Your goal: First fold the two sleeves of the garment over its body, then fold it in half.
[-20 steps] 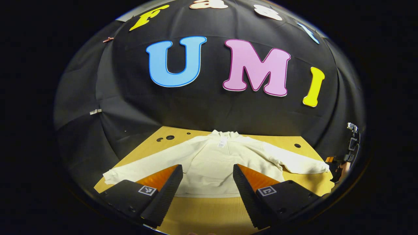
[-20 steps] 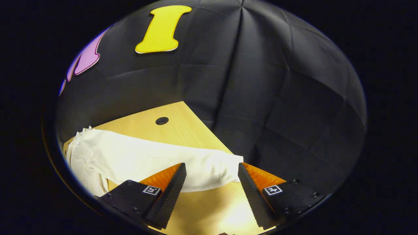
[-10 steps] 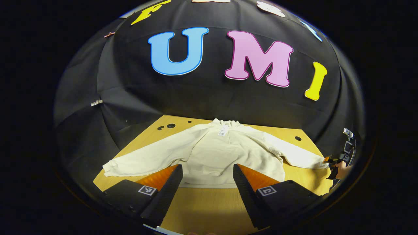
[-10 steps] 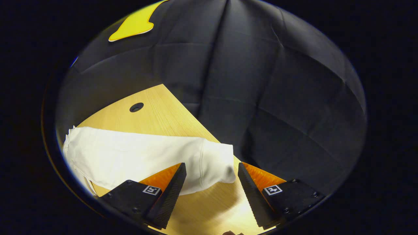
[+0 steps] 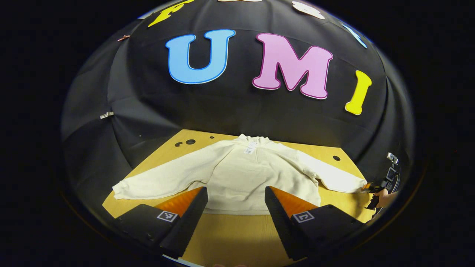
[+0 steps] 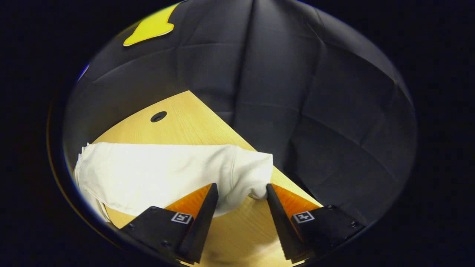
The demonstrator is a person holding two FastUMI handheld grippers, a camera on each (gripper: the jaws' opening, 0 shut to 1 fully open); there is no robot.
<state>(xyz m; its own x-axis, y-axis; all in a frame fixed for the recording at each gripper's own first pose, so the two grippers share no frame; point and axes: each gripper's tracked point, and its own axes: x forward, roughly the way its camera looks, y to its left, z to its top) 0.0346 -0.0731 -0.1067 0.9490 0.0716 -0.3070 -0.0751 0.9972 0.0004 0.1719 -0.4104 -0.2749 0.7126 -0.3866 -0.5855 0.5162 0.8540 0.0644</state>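
A cream hooded garment (image 5: 252, 174) lies flat on the wooden table (image 5: 230, 237), front up, both sleeves spread out to the sides. My left gripper (image 5: 236, 191) hovers open over the garment's near hem, holding nothing. In the left gripper view the right gripper (image 5: 372, 188), held by a hand, sits at the end of the right sleeve (image 5: 334, 178). In the right gripper view that sleeve (image 6: 156, 170) runs in from the left, and its cuff (image 6: 252, 172) lies bunched between the fingertips of my right gripper (image 6: 242, 187). The jaws stand apart around the cuff.
The table's right edge (image 6: 222, 126) runs just past the cuff, with the black cloth wall behind it. Round holes (image 5: 190, 141) (image 6: 158, 116) sit in the tabletop near the far corners. Bare wood lies between the hem and the near edge.
My right gripper has moved forward onto the cuff and its fingers have narrowed slightly around it. The left gripper has barely shifted and stays open.
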